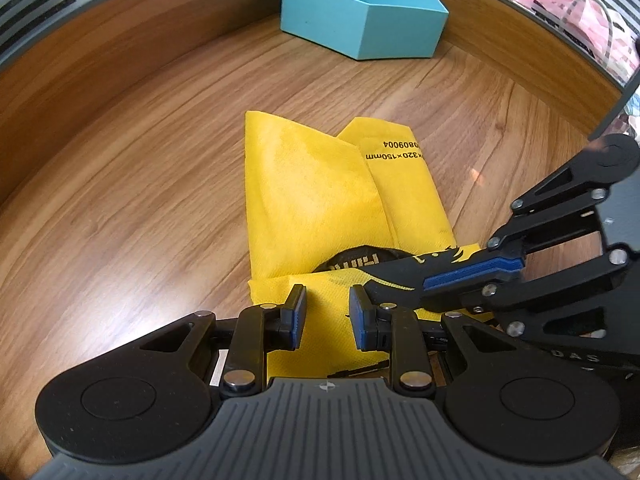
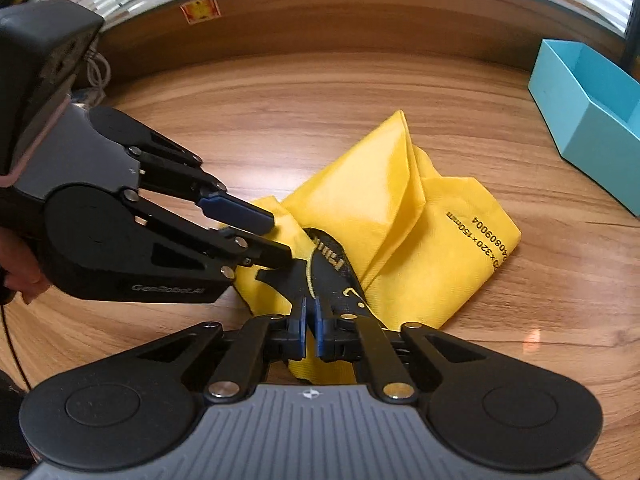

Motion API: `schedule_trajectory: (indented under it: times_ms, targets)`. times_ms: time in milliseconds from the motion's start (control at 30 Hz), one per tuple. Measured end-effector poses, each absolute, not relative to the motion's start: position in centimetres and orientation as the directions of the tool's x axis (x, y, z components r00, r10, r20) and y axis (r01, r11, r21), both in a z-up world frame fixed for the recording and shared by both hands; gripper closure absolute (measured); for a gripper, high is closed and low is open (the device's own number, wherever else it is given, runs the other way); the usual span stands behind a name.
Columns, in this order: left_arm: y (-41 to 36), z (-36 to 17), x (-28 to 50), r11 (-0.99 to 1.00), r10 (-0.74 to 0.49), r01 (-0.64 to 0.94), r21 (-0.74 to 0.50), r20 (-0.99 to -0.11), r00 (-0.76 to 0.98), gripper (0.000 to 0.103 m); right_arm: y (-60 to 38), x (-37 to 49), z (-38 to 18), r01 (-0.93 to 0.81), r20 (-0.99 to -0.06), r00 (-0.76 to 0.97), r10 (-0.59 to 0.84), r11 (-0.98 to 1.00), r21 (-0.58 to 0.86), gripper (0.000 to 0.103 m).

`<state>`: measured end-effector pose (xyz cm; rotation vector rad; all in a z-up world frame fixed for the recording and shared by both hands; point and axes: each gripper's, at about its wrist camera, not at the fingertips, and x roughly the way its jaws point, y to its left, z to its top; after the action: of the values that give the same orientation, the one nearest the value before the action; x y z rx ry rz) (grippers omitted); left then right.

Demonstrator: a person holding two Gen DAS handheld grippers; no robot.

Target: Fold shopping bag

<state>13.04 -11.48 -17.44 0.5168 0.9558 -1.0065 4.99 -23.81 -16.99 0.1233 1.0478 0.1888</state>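
Two tools meet over the yellow shopping bag (image 1: 316, 200), which lies partly folded on the wooden desk (image 1: 140, 152), well short of the turquoise box (image 1: 360, 12). The right tool (image 2: 311, 320) has its pads pinched tight on the bag's near edge (black print shows there). The left tool (image 1: 327, 310) stands partly open astride a fold of the bag, pads apart from the fabric.

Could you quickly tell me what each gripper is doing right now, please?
Left gripper: partly open, straddling the yellow bag; grip unclear.
Right gripper: shut on the bag's edge.
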Motion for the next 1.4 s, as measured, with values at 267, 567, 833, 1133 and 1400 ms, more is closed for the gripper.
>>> schedule_trajectory:
  times_ms: [267, 567, 833, 1133, 1400]
  targets:
    - [-11.8, -17.7, 13.7, 0.457, -0.492, 0.887, -0.068, -0.850, 0.188, 0.076, -23.9, 5.1, -17.9, -0.073, -0.858, 0.464, 0.219, 0.975, 0.210, 0.100]
    - [-10.0, -15.6, 13.4, 0.453, -0.506, 0.885, -0.105, -0.848, 0.158, 0.076, -23.6, 4.7, -18.2, -0.076, -0.856, 0.466, 0.222, 0.974, 0.212, 0.100]
    - [-10.9, -17.2, 12.7, 0.456, -0.417, 0.890, -0.015, -0.887, 0.199, 0.075, -23.6, 4.5, -18.1, -0.075, -0.854, 0.469, 0.224, 0.974, 0.214, 0.100]
    - [-10.6, -17.6, 13.3, 0.475, -0.424, 0.879, -0.053, -0.888, 0.176, 0.074, -23.6, 4.4, -18.2, -0.078, -0.849, 0.480, 0.219, 0.975, 0.207, 0.099]
    - [-10.7, -17.6, 13.6, 0.488, -0.419, 0.870, -0.075, -0.894, 0.158, 0.074, -20.6, 2.2, -17.8, -0.211, -0.820, 0.548, 0.165, 0.976, 0.055, 0.060]
